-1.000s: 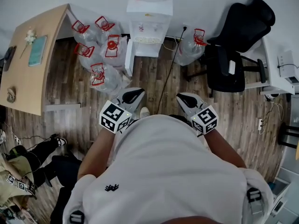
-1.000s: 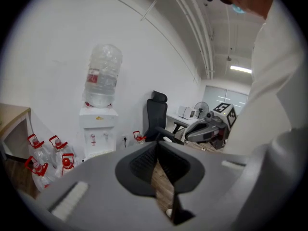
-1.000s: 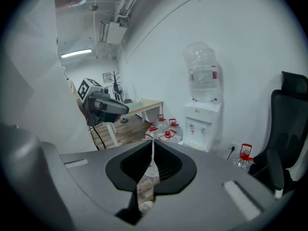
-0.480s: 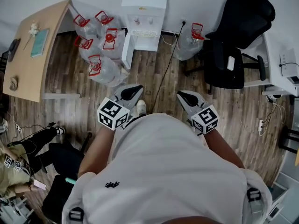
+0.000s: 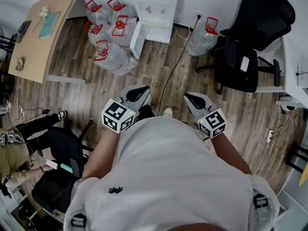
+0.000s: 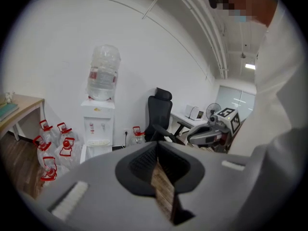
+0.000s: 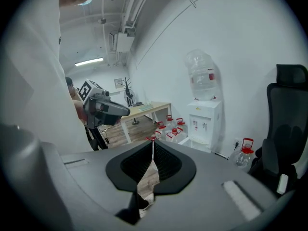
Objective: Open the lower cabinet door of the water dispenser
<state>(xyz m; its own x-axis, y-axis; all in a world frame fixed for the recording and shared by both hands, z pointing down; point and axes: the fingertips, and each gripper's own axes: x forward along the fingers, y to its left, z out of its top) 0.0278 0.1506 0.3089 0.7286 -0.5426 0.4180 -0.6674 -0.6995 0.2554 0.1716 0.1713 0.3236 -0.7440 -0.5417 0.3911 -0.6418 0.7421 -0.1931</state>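
Note:
The white water dispenser [image 5: 155, 11] stands against the far wall, with a clear bottle on top [image 6: 103, 73]. A white panel [image 5: 136, 38] juts from its lower left front; it looks like the lower cabinet door standing open. Both grippers are held close to the person's body, far from the dispenser. My left gripper [image 5: 139, 90] is shut with nothing between its jaws, and its tips meet [image 6: 157, 147] in the left gripper view. My right gripper [image 5: 190, 98] is also shut and empty [image 7: 153, 141].
Several clear water jugs with red caps [image 5: 108, 52] crowd the floor left of the dispenser, and one jug [image 5: 204, 36] stands to its right. A black cord [image 5: 174, 64] runs across the wood floor. A black office chair [image 5: 245, 57] is at right, a wooden desk [image 5: 45, 32] at left, and a seated person [image 5: 19, 150] at far left.
The person has backed away from the dispenser, which now sits smaller and higher in the head view. Both grippers stayed shut in front of the body.

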